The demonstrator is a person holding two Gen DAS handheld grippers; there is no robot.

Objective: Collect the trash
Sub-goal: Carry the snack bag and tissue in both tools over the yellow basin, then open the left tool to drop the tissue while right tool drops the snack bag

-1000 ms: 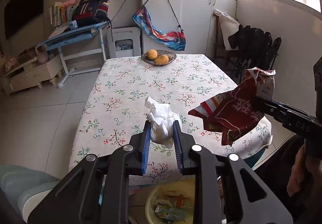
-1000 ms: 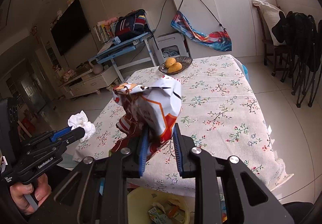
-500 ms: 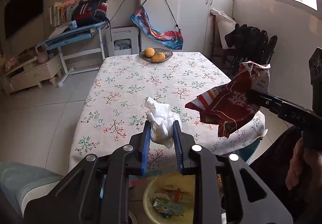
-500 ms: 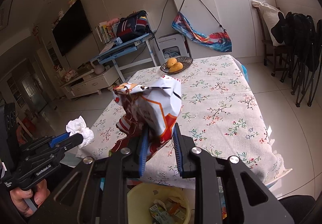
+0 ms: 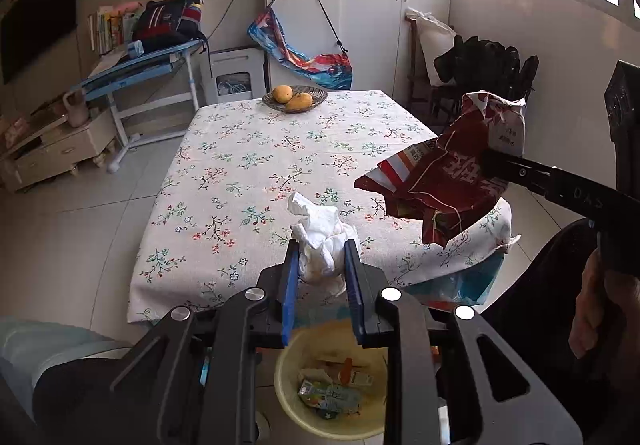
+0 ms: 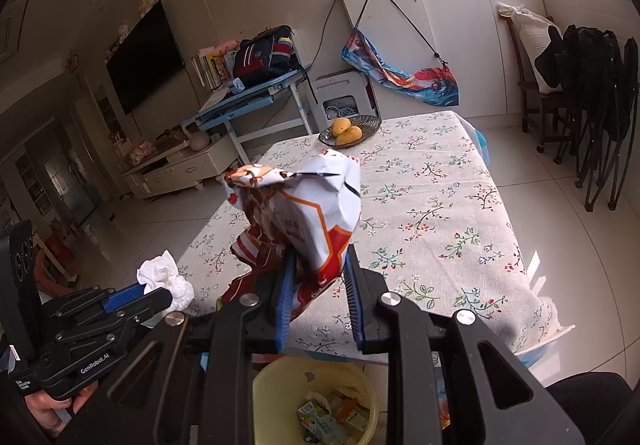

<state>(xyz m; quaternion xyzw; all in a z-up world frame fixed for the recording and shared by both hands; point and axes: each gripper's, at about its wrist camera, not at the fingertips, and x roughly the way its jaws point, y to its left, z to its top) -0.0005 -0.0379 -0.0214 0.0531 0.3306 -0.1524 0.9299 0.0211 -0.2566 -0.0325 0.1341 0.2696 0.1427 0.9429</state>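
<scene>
- My left tongs [image 5: 321, 269] are clamped on a crumpled white tissue [image 5: 320, 241], which sits just below the middle of the left wrist view, between the blue pads.
- In the right wrist view the same tissue [image 6: 166, 277] shows at the lower left, at the tip of the left tongs [image 6: 160, 295].
- My right tongs [image 6: 318, 277] are closed on a crumpled red and white snack bag [image 6: 308, 213], filling the middle of that view.
- From the left wrist view the snack bag [image 5: 448, 173] hangs at the right of the frame, pinched by the right tongs [image 5: 486, 165], over the near right corner of the table [image 5: 256, 165].
- A yellow trash bin [image 5: 288, 377] sits at the bottom centre of the left view, directly under the tissue in the picture, with cartons and wrappers inside.
- The same trash bin [image 6: 264, 377] lies at the bottom centre of the right view, under the bag.
- The table carries a floral cloth, and at its far end, upper centre of the frame, stands a dark fruit bowl [image 5: 316, 97] with two yellow fruits.
- Both pieces of trash are held clear of the cloth, near the table's front edge.
</scene>
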